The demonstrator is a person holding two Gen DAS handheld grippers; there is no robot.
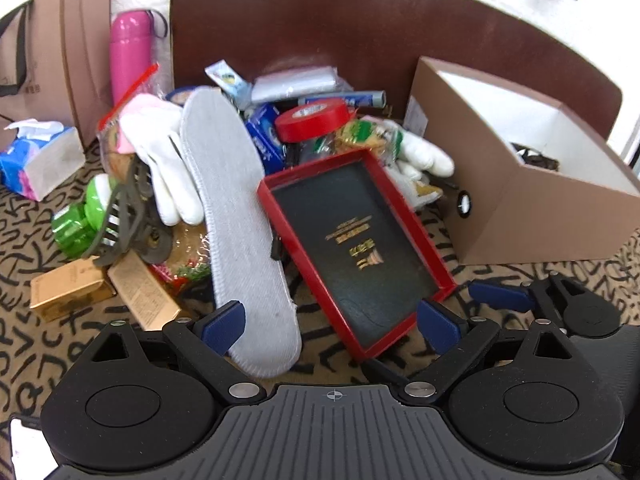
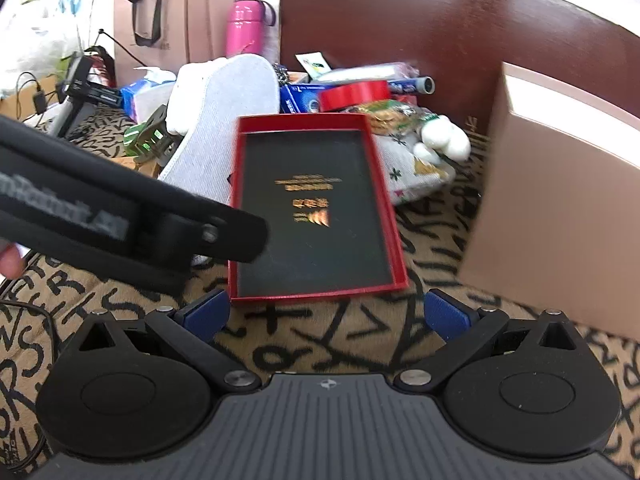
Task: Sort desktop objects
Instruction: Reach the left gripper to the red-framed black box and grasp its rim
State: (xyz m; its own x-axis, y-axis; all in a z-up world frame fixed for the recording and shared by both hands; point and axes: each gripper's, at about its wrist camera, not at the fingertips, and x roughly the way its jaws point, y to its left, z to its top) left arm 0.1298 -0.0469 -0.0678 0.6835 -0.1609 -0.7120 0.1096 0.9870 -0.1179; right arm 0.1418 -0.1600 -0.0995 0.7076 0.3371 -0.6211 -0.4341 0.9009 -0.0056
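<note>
At the centre of the patterned tabletop (image 2: 320, 340) lies a shallow red box lid (image 1: 356, 248), open side up, its dark lining stamped with gold characters. Its near corner sits between the blue pads of the left gripper (image 1: 332, 324), whose jaws stand wide apart, touching nothing. At nine o'clock from the lid, overlapping its edge, a grey insole (image 1: 240, 216) runs lengthwise toward the camera. In the right wrist view the right gripper (image 2: 326, 314) is spread just as wide and empty, the lid's near edge (image 2: 316, 200) just beyond its fingertips. The rest of the heap sits at twelve o'clock from the lid: a red tape roll (image 1: 314, 118), a blue packet (image 1: 264, 136), white gloves (image 1: 164, 160), snack wrappers. At three o'clock stands an open brown cardboard box (image 1: 532, 184). Further out, at ten o'clock, are a green clip (image 1: 86, 216), a tissue pack (image 1: 36, 160), a pink flask (image 1: 130, 54) and a paper bag (image 1: 56, 40)
</note>
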